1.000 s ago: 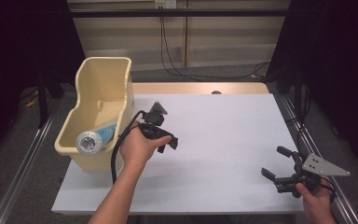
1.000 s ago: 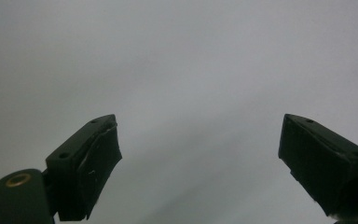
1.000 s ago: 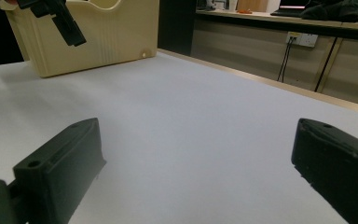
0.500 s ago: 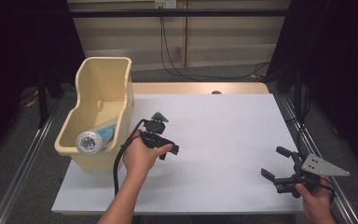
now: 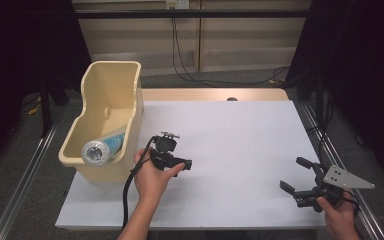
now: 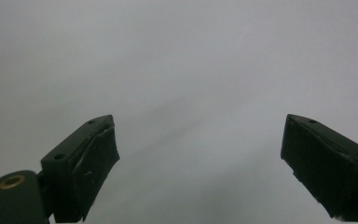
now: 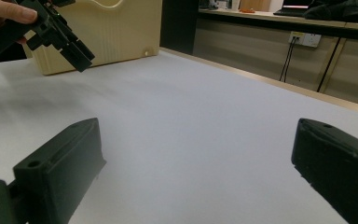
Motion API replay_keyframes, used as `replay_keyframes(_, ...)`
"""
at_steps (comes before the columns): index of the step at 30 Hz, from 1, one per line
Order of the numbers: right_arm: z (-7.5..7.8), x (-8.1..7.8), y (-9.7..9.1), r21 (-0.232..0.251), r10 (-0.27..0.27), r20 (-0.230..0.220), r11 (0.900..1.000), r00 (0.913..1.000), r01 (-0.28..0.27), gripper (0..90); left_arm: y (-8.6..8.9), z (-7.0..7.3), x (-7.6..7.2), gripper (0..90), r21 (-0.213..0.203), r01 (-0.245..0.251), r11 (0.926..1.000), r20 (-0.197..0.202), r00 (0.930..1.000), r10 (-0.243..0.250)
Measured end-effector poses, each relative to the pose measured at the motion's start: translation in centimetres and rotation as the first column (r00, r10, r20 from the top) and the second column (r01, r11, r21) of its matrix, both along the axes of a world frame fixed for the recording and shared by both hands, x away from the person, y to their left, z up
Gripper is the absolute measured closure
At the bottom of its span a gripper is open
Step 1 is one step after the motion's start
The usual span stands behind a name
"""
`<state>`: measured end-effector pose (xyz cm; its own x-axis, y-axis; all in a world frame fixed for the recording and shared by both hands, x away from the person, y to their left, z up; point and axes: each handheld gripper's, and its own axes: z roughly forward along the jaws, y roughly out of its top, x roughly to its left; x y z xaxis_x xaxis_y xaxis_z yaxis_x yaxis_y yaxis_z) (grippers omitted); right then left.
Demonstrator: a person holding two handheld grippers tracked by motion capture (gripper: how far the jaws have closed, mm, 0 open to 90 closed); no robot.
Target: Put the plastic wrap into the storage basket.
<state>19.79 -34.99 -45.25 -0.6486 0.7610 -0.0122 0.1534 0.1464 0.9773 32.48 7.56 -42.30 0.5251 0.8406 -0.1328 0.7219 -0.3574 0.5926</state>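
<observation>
High view: the left gripper sits in the person's left hand just beside the cream bin, low over the white table, its jaws having just been opening with nothing between them. Inside the bin lies a bottle, probably clear plastic, though it is too small to be sure. The right gripper rests spread near the table's right edge.

Left gripper view: jaws wide apart over bare white surface.

Right gripper view: jaws released and empty; the left gripper hangs tilted before the bin
</observation>
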Motion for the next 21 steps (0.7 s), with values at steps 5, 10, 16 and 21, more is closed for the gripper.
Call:
replay_keyframes(5, 0.0, 0.0, 0.0, -0.001, 0.004, -0.002, 1.0000, 1.0000, -0.004, 1.5, 0.0, -0.8, -0.8, 9.8, -0.023, 0.003, 0.9997, 0.112, 0.9938, -0.001)
replay_keyframes(10, 0.0, 0.0, 0.0, 0.001, 0.001, -0.001, 1.0000, 1.0000, -0.001, 1.5, 0.3, -1.5, -1.7, 9.9, -0.061, -0.001, 0.9981, 0.236, 0.9717, 0.015)
replay_keyframes(16, -0.2, 0.0, 0.1, 0.007, 0.000, -0.006, 1.0000, 1.0000, 0.000, 1.5, 1.0, -2.1, -2.9, 9.8, -0.106, -0.003, 0.9943, 0.380, 0.9238, 0.043)
replay_keyframes(21, -0.2, 0.1, 0.2, 0.012, -0.007, -0.009, 0.9999, 0.9999, 0.007, 1.4, 1.4, -2.1, -3.2, 9.8, -0.134, -0.001, 0.9910, 0.434, 0.8991, 0.060)
